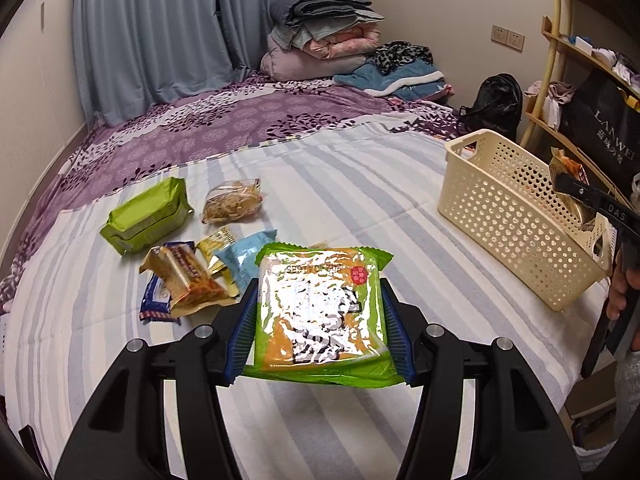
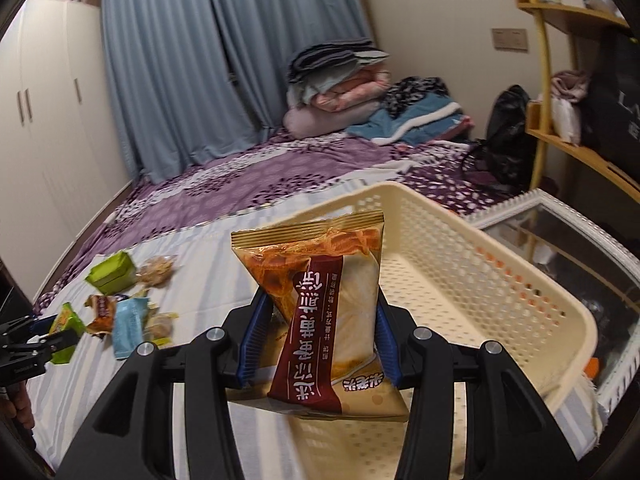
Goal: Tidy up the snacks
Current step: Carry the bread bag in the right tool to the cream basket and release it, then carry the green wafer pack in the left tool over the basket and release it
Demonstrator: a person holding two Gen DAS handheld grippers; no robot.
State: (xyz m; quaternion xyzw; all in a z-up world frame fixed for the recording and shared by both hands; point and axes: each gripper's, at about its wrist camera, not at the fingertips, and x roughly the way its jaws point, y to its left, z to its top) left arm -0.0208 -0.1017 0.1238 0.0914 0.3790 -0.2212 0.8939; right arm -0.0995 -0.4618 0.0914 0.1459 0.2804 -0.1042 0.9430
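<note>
My left gripper [image 1: 320,316] is shut on a flat green and orange snack pack [image 1: 320,312], held above the striped bed sheet. In the right wrist view, my right gripper [image 2: 318,340] is shut on a tan and red-brown snack bag [image 2: 320,308], lifted at the near rim of the cream perforated basket [image 2: 480,280]. That basket [image 1: 508,212] stands at the right in the left wrist view, with the right gripper [image 1: 576,196] and its bag over its far end. Several loose snacks lie on the sheet: a green pack [image 1: 146,216], a clear bag of biscuits [image 1: 232,206], an orange-brown bar [image 1: 188,280].
The bed runs back to a purple patterned cover [image 1: 240,120] with folded bedding [image 1: 320,36] stacked by the curtain. A wooden shelf [image 1: 580,60] and a black bag [image 1: 496,100] stand to the right. A framed glass panel [image 2: 560,240] lies beyond the basket.
</note>
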